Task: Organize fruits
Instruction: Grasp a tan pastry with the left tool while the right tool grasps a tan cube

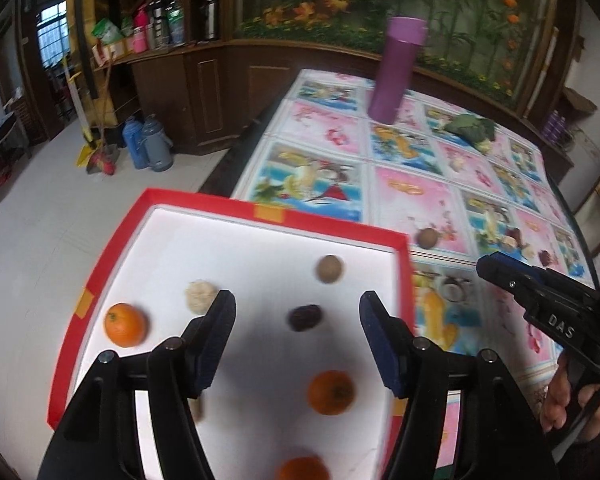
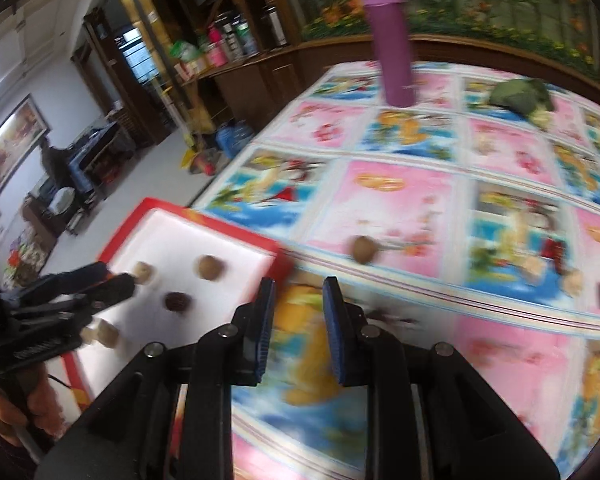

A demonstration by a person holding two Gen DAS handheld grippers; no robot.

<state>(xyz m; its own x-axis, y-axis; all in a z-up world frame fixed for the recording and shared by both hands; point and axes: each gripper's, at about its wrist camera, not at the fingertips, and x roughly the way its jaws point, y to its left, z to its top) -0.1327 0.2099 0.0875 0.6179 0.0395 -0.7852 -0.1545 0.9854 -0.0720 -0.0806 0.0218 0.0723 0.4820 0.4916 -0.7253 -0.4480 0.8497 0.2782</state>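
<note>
Left gripper [image 1: 298,322] gapes empty over the red tray [image 1: 332,227] of fruit; right gripper [image 2: 299,312], parted, empty, faces a brown fruit [image 2: 363,250] at 12 o'clock—risk: round, may roll.

Patterned table [image 1: 400,196] carries red tray [image 1: 260,202], purple cylinder [image 1: 394,68], brown fruit [image 1: 427,237].

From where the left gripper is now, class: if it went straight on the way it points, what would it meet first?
Probably the dark fruit lying on the red tray's white floor, right between the open left gripper fingers; depth is unclear.
</note>
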